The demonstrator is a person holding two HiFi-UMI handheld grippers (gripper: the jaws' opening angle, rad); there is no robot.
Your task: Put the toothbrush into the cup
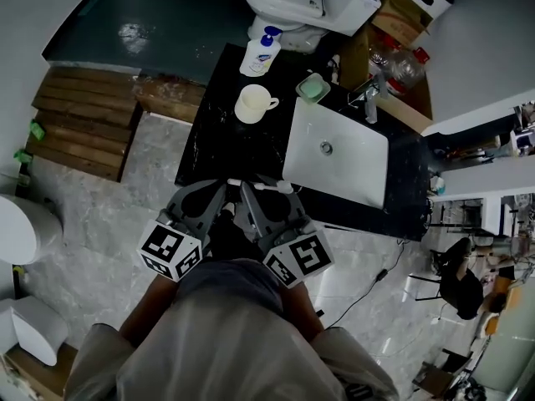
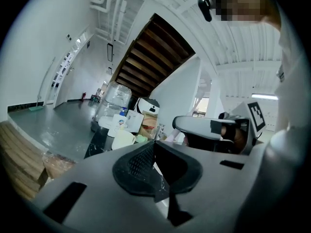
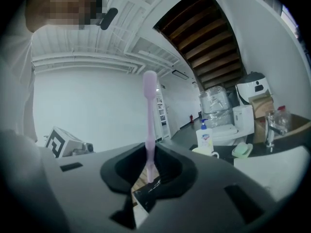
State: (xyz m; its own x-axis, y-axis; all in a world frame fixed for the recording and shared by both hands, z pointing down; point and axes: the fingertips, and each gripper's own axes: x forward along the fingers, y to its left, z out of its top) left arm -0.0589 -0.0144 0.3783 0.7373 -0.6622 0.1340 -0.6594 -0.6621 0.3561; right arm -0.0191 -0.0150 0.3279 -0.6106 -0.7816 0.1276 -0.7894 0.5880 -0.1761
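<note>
Jaws of the right gripper [image 3: 148, 164] pinch a pink toothbrush [image 3: 149, 110], shaft upright. Alongside, the left gripper [image 2: 154, 154] is closed on nothing. On the black desk [image 1: 217, 153], left of the white sink [image 1: 351, 170], stands the cream cup [image 1: 253, 104], upright and empty.

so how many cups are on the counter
1: a cream cup on the black counter, beside the pump bottle, left of the sink; others may be hidden.
</note>
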